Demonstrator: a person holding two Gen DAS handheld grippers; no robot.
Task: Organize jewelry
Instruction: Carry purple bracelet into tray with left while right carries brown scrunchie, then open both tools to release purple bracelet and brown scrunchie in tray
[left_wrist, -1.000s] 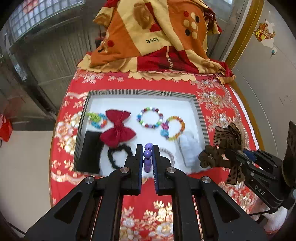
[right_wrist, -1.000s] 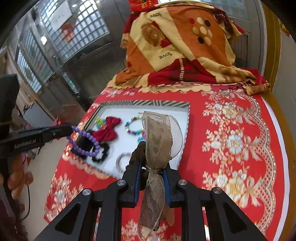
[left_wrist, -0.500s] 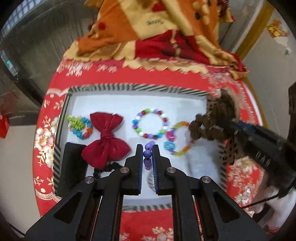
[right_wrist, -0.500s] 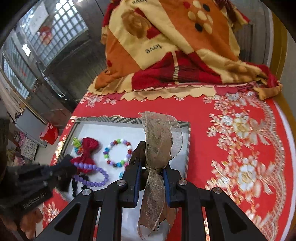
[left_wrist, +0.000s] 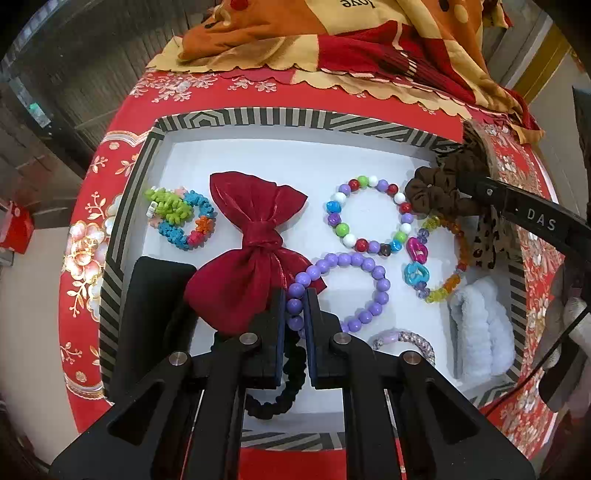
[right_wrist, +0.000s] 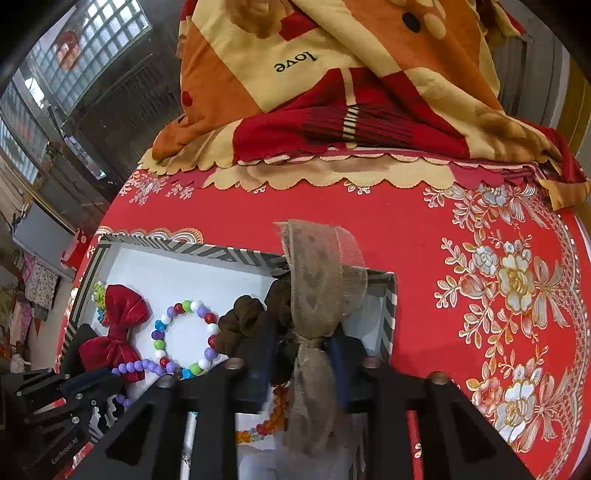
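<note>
A white tray with a striped rim (left_wrist: 258, 118) sits on a red flowered tablecloth. My left gripper (left_wrist: 294, 306) is shut on a purple bead bracelet (left_wrist: 365, 288) that lies on the tray floor beside a red bow (left_wrist: 255, 243). My right gripper (right_wrist: 301, 354) holds a brown scrunchie with a gauzy ribbon bow (right_wrist: 317, 288) over the tray's far right corner; its jaws look slightly parted around it. It also shows in the left wrist view (left_wrist: 443, 188). The tray (right_wrist: 236, 254) holds a multicolour bead bracelet (left_wrist: 369, 214), an amber and blue one (left_wrist: 439, 258) and a coil hair tie (left_wrist: 181, 218).
In the tray also lie a black pad (left_wrist: 151, 302), a black scrunchie (left_wrist: 284, 387), a white fluffy scrunchie (left_wrist: 480, 332) and a braided band (left_wrist: 406, 339). A folded orange and red blanket (right_wrist: 332, 92) lies behind the tray.
Both grippers have moved forward and down over the tray. The purple bracelet now rests on the tray floor. The brown scrunchie has come in over the tray's right corner.
</note>
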